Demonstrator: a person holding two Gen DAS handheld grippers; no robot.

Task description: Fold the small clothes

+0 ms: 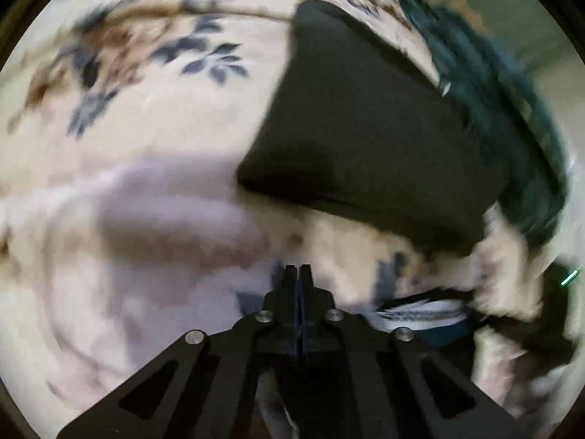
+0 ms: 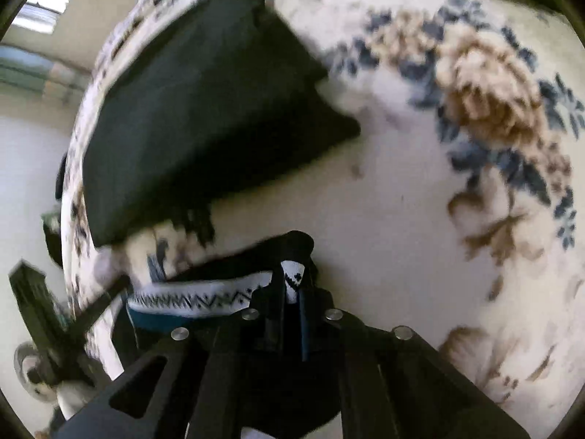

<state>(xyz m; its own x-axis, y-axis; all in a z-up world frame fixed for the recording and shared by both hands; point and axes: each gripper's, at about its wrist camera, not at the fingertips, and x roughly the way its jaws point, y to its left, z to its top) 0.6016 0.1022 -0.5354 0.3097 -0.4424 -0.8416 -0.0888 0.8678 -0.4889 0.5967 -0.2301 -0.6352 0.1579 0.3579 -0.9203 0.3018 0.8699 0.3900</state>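
Note:
A small dark garment with a white patterned waistband (image 2: 197,298) hangs stretched between my grippers over a floral bedspread (image 2: 402,197). My right gripper (image 2: 294,274) is shut on one end of the waistband. The band also shows in the left wrist view (image 1: 420,312), low on the right. My left gripper (image 1: 299,274) has its jaws together; fabric seems to pass under it, but the blur hides whether it grips. A folded black garment (image 1: 365,120) lies on the bed ahead; it also shows in the right wrist view (image 2: 204,109).
A dark teal cloth (image 1: 504,109) lies along the bed edge beyond the black garment. The bedspread (image 1: 164,128) spreads left. A fan and dark stand (image 2: 40,329) are on the floor left of the bed. Both views are motion-blurred.

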